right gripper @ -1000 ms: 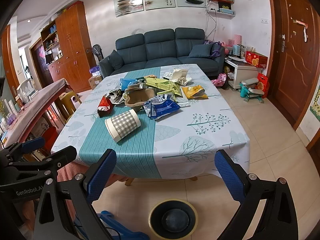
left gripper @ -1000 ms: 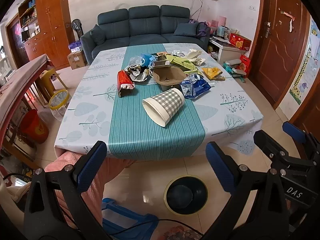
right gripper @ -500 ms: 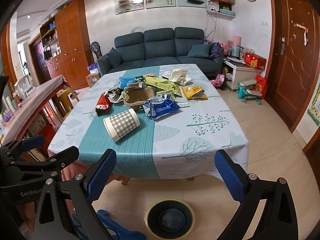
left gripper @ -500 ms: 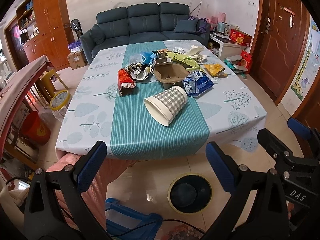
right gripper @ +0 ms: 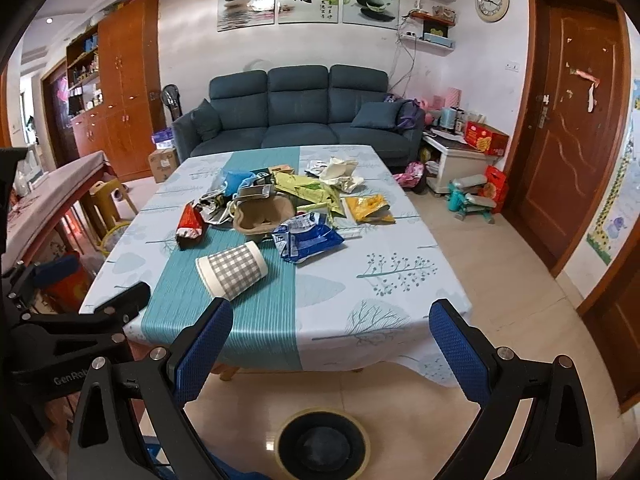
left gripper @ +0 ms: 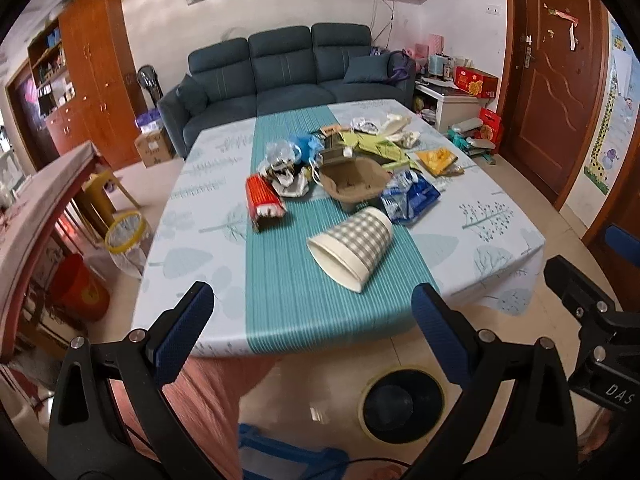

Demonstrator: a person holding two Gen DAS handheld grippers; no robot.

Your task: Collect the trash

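Note:
Trash lies in a heap on the table (left gripper: 184, 312) (right gripper: 400, 320). Nearest me is a checked paper cup (left gripper: 352, 242) (right gripper: 232, 270) on its side, behind it a brown pulp tray (left gripper: 352, 180) (right gripper: 264, 216), a red wrapper (left gripper: 262, 200) (right gripper: 188, 224), a blue bag (left gripper: 412, 198) (right gripper: 306, 240), green and yellow packets (right gripper: 368, 208). A round black bin (left gripper: 402, 404) (right gripper: 322, 444) stands on the floor below the table's front edge. My left gripper (left gripper: 312, 332) and my right gripper (right gripper: 330, 340) hang in front of the table, both open and holding nothing.
A blue sofa (right gripper: 296, 116) stands behind the table, wooden cabinets (right gripper: 124, 88) at the left, a door (right gripper: 568, 120) at the right. A second table (left gripper: 36, 208), a yellow stool and a mesh basket (left gripper: 124, 236) sit to the left. Tiled floor lies to the right.
Both grippers have risen and come a little closer to the table's front edge; the views now tilt upward, showing more wall. Both stay open. The trash has not moved.

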